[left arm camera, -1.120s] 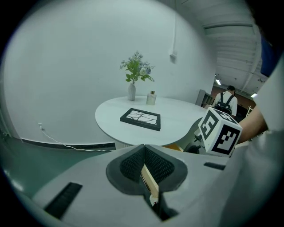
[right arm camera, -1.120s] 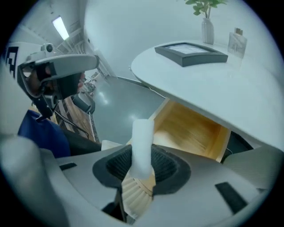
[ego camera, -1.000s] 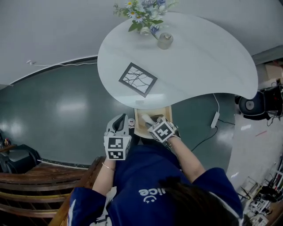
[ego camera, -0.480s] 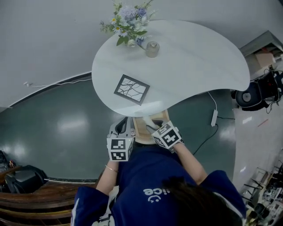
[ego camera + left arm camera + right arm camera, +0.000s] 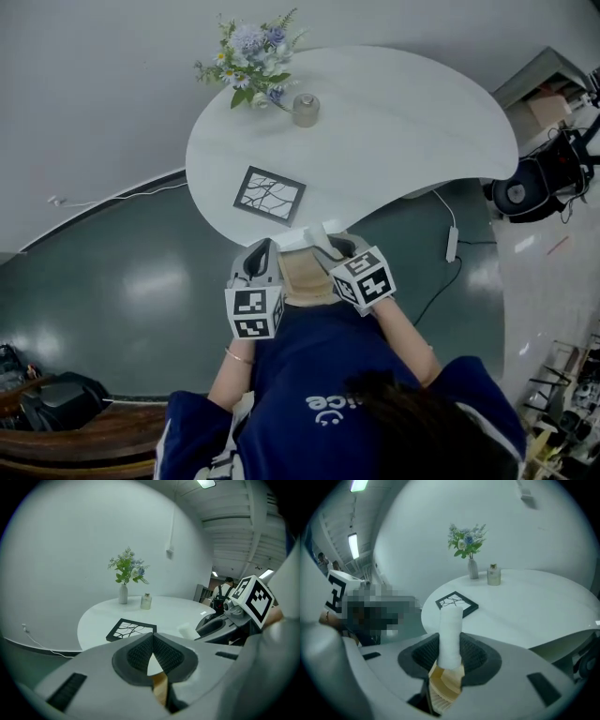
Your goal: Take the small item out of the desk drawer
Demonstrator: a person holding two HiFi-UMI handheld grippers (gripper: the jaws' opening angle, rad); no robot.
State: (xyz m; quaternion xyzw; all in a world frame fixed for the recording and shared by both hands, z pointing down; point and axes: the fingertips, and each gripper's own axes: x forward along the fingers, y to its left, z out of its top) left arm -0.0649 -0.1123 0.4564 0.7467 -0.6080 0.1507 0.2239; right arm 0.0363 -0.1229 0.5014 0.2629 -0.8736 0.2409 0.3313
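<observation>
Roll (image 5: 451,630) lifted off drawer (image 5: 305,278), right gripper (image 5: 450,657) jaws clamping.

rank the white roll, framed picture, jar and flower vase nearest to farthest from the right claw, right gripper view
1. white roll, in the right claw
2. framed picture, table's near edge
3. jar, far side, rightward
4. flower vase, just behind, leftward

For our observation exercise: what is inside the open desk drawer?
Only bare wood shows inside the drawer; the right tool holds the white roll above it, covering the far end.
</observation>
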